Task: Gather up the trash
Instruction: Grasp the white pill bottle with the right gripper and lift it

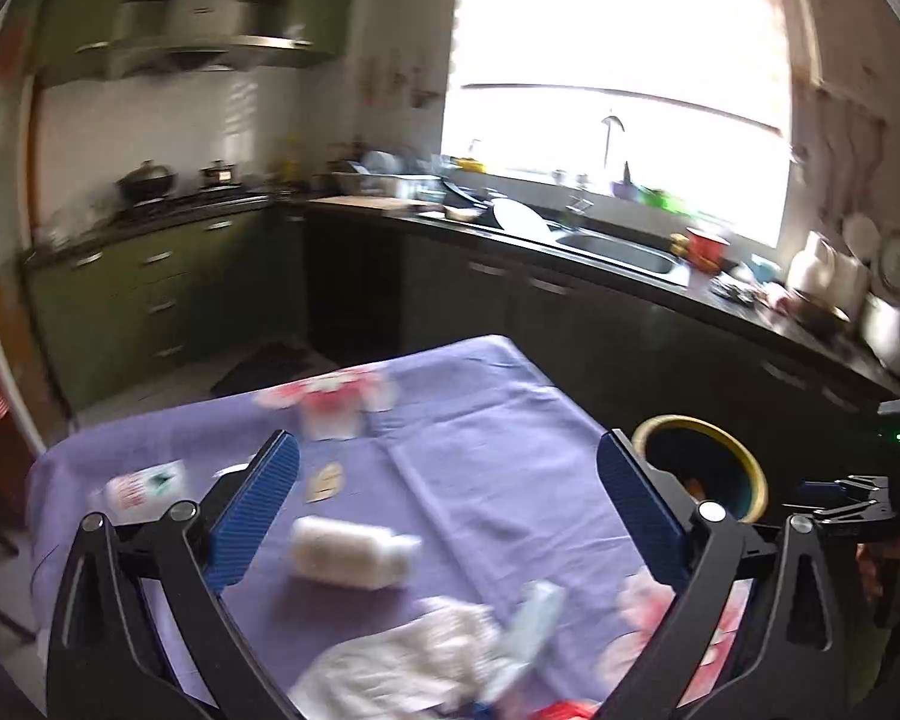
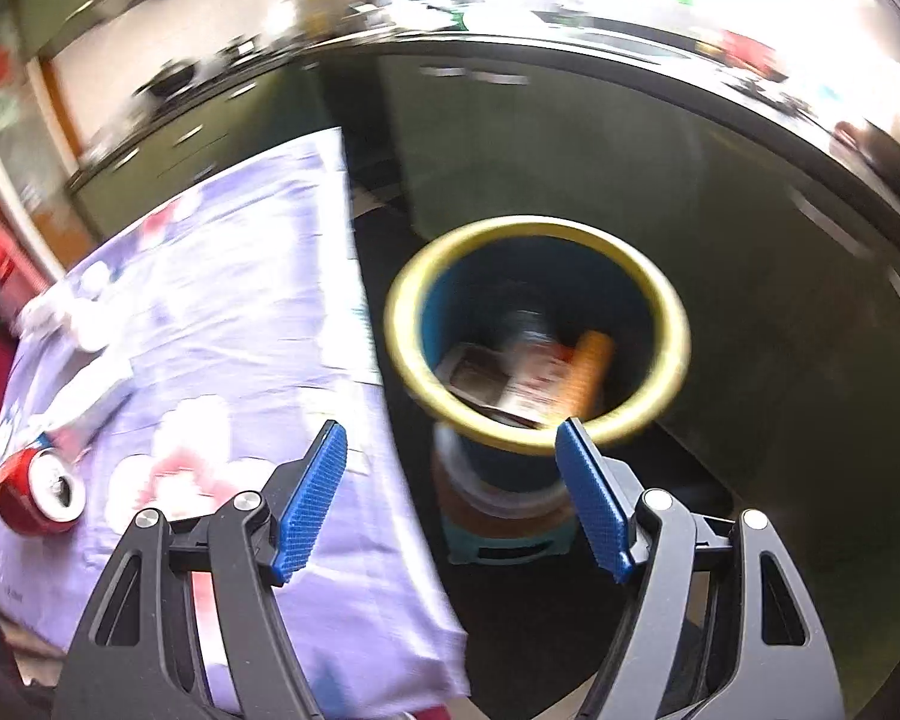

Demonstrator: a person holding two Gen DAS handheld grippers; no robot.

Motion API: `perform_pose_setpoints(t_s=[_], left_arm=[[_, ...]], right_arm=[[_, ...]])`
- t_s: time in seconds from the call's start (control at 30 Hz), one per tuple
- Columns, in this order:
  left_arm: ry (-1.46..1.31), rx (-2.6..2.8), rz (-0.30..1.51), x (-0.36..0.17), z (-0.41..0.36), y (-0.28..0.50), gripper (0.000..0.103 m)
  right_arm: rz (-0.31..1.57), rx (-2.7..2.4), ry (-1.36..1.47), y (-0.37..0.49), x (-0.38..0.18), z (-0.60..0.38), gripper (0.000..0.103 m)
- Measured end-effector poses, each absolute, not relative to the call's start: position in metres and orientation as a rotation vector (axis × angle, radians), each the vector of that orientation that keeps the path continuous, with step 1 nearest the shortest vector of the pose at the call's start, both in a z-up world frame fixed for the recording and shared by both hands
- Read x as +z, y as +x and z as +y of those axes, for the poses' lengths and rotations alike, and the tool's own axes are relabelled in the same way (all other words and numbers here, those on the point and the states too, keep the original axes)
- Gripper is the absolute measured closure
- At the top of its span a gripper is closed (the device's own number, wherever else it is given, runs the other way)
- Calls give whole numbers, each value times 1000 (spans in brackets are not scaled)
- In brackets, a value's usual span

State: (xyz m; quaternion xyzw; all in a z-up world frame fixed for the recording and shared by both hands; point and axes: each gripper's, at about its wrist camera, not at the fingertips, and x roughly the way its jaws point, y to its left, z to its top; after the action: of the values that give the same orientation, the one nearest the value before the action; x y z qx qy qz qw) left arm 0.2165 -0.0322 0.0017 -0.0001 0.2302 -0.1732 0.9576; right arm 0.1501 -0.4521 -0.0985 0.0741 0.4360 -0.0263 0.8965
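Observation:
A blue trash bin with a yellow rim [image 2: 537, 324] stands on a stool right of the table and holds several pieces of trash; it also shows in the left wrist view [image 1: 702, 462]. My right gripper [image 2: 450, 498] is open and empty above the table edge, just short of the bin. My left gripper [image 1: 450, 510] is open and empty over the purple tablecloth [image 1: 480, 420]. Below it lie a white plastic bottle [image 1: 354, 552] on its side, crumpled white tissue [image 1: 414, 654] and a pale tube [image 1: 534, 624]. A crushed red can [image 2: 36, 492] lies at the table's left in the right wrist view.
A small carton [image 1: 144, 483], a paper scrap [image 1: 325, 480] and a white-and-red wrapper [image 1: 330, 408] lie farther on the cloth. Dark kitchen counters with a sink [image 1: 624, 252] run behind. The other gripper [image 1: 858, 498] shows at the right edge.

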Motion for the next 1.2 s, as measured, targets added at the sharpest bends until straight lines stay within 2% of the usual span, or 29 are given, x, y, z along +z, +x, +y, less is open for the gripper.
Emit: perform_pose_setpoints(t_s=[0.3, 0.73, 1.2], left_arm=[[-2, -141, 456, -42, 70, 209, 8], [-56, -140, 532, -74, 97, 219, 8], [-42, -136, 556, -80, 94, 220, 7]], right_arm=[[963, 328, -6, 235, -82, -309, 32], [1000, 730, -292, 331, -91, -132, 31], [1082, 845, -478, 370, -138, -65, 30]])
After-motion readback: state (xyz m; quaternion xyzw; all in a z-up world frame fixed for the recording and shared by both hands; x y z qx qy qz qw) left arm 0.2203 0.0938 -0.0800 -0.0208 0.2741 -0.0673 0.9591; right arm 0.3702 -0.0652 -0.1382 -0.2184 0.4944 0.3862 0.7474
